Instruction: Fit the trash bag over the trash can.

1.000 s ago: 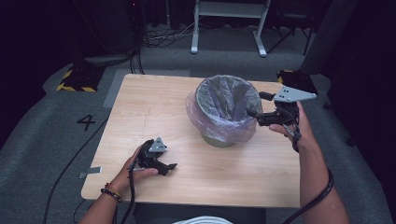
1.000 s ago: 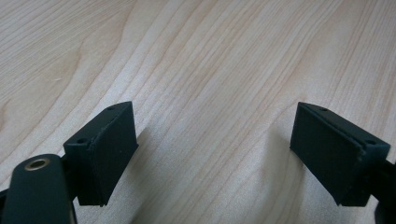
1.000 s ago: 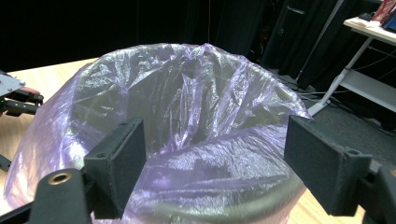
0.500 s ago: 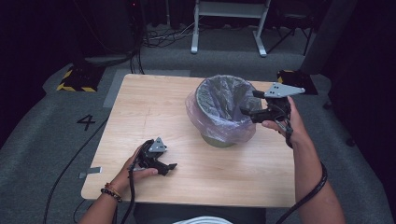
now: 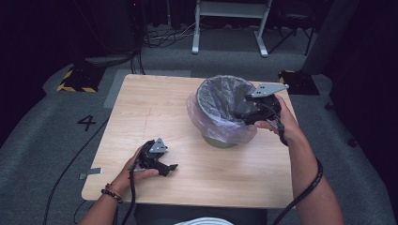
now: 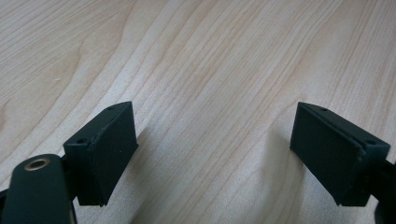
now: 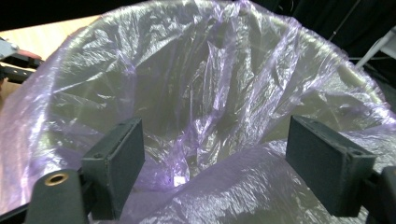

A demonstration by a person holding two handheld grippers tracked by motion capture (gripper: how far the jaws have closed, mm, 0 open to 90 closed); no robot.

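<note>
Hovering at the bin's near rim: right gripper (image 5: pixel 241 111), jaws spread wide, nothing between them, aimed into the purple bag liner (image 7: pixel 205 93). Liner drapes over the rim of the small waste bin (image 5: pixel 220 138), right of centre on the wooden table (image 5: pixel 155 103). Left gripper (image 5: pixel 162 164) rests on the table near the front-left edge, jaws apart, empty.
</note>
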